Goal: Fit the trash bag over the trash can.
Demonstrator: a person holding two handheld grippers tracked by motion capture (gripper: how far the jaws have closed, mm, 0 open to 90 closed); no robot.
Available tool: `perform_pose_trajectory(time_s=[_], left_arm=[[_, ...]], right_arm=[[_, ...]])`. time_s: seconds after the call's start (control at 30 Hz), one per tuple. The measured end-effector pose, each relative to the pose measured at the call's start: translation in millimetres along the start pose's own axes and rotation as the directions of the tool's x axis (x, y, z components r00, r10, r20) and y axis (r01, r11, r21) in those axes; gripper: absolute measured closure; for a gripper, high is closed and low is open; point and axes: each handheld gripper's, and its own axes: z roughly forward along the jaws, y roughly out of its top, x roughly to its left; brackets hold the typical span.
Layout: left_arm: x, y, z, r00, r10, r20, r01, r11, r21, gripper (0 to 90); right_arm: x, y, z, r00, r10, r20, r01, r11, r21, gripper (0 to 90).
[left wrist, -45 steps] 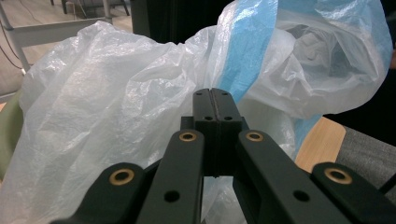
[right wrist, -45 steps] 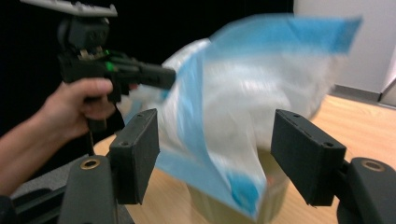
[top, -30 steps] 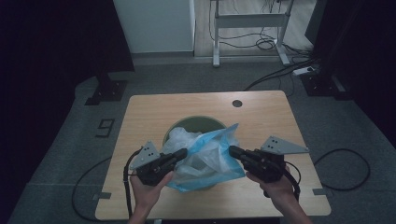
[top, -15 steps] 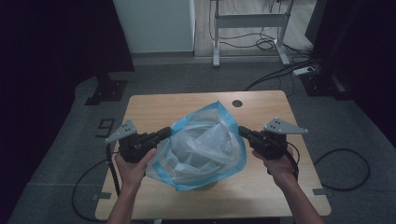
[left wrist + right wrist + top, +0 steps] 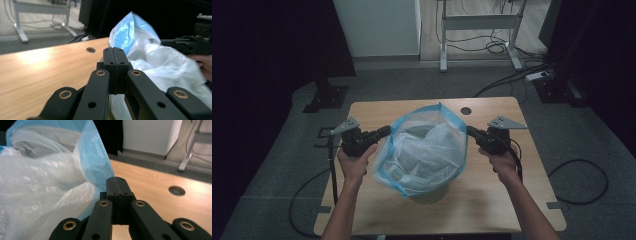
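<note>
Inventory as I read it from my station, left to right. Item 1: left hand-held gripper (image 5: 384, 132), jaws together, pinching the left edge of the bag. Item 2: blue plastic bag (image 5: 427, 150), mouth stretched wide between both grippers, over the middle of the worktop (image 5: 362, 200), draped on a round container (image 5: 429, 194) beneath. Item 3: right hand-held gripper (image 5: 471, 131), jaws together, clamped on the bag's right edge.
</note>
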Motion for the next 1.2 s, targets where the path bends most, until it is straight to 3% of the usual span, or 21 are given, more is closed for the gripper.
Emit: perform_pose_trajectory(time_s=[0.17, 0.5, 0.8, 0.9, 1.07, 1.13, 1.2], left_arm=[[15.9, -14.9, 11.2, 0.9984, -0.047, -0.032, 0.049, 0.9978, 0.046, 90.0], [32.3, -47.8, 7.9, 0.9931, -0.099, -0.063, 0.104, 0.9906, 0.089, 90.0], [30.9, -71.6, 1.2, 0.9944, -0.087, -0.061, 0.092, 0.9909, 0.098, 90.0], [28.7, -72.9, -0.9, 0.9953, -0.076, -0.060, 0.081, 0.9931, 0.085, 90.0], [28.3, -71.7, -4.8, 0.9956, -0.065, -0.068, 0.069, 0.9954, 0.067, 90.0], [28.9, -71.2, -7.0, 0.9956, -0.064, -0.069, 0.068, 0.9962, 0.055, 90.0], [29.4, -70.7, -8.3, 0.9957, -0.066, -0.065, 0.069, 0.9964, 0.048, 90.0]], right_arm=[[-7.2, -15.8, 17.9, 0.9995, 0.029, 0.010, -0.029, 0.998, 0.053, 89.6], [-5.9, -46.3, 32.8, 0.9979, 0.063, -0.018, -0.060, 0.991, 0.119, 89.6], [0.0, -83.2, 29.0, 0.9977, 0.066, -0.011, -0.063, 0.983, 0.171, 89.6], [0.3, -89.8, 24.6, 0.9969, 0.078, -0.003, -0.077, 0.987, 0.144, 89.3], [5.3, -79.0, 2.9, 0.9936, 0.081, 0.078, -0.084, 0.996, 0.041, 63.5], [9.5, -71.9, -13.8, 0.9927, 0.096, 0.074, -0.095, 0.995, -0.005, 59.5], [17.1, -65.5, -29.4, 0.9957, 0.085, 0.037, -0.084, 0.996, -0.034, 58.2]])
